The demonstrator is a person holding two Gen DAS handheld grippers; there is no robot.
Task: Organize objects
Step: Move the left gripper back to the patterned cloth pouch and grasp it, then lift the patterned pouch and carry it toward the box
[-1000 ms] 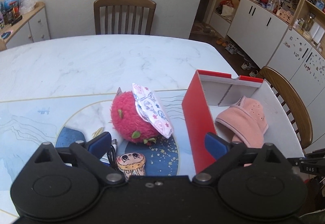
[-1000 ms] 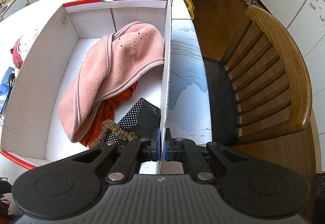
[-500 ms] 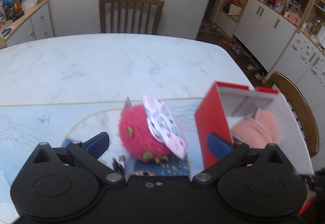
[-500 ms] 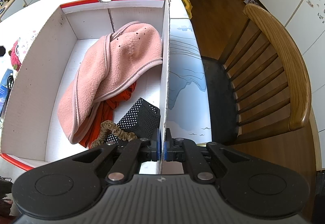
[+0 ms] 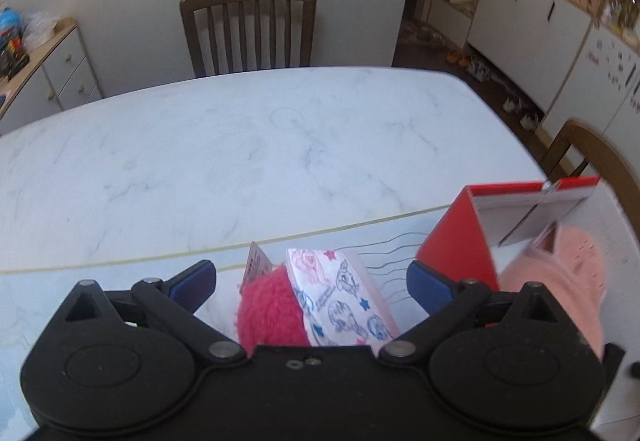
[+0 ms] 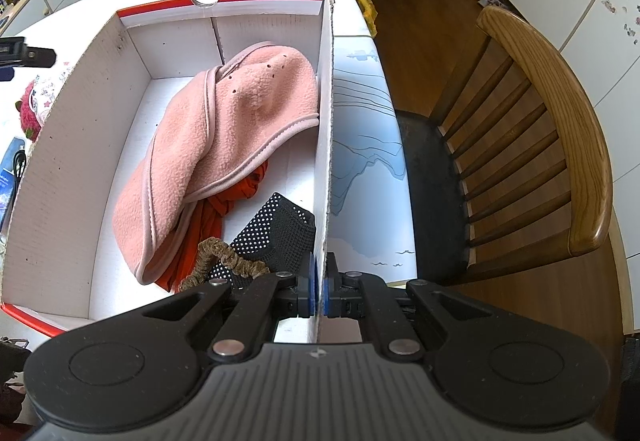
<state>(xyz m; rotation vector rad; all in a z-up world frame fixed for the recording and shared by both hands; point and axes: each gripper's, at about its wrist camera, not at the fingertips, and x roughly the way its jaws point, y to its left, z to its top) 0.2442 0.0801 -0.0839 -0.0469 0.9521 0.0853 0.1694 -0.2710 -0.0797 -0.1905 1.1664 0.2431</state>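
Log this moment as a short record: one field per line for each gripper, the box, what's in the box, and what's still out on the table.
left gripper: open, straddling the red plush toy and the patterned face mask lying on it
right gripper: shut on the box's right wall
box: red outside, white inside, open top, on the table
in box: pink fleece hat, orange cloth, black dotted item, brown scrunchie
outside box: plush toy and mask, to the box's left
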